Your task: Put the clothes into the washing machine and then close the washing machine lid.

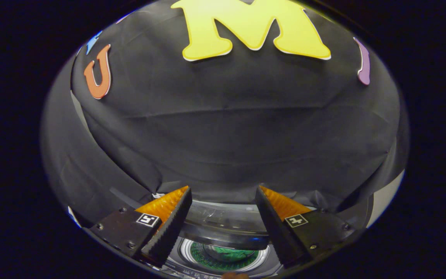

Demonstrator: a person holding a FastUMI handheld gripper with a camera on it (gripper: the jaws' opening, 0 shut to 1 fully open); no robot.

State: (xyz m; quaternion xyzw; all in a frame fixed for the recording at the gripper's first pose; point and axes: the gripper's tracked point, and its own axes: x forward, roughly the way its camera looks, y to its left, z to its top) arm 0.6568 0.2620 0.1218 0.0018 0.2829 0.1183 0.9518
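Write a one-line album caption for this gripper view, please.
Open gripper hovers above the washing machine, its lid raised and green clothes already inside the drum.

Light is dim and even, with soft shadows in the cloth [223, 131] folds. Fisheye bending curves the edges. Focus stays sharp; glare glints on the lid [223, 223].

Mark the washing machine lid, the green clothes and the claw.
washing machine lid [223, 228]: gripper view, its clear raised panel.
green clothes [230, 254]: gripper view, fabric inside the drum.
claw [223, 193]: gripper view, open gap between fingertips.

Washing machine [223, 267] cut off below the tongs [223, 201]; green clothes [232, 254] partly behind raised lid [223, 228].
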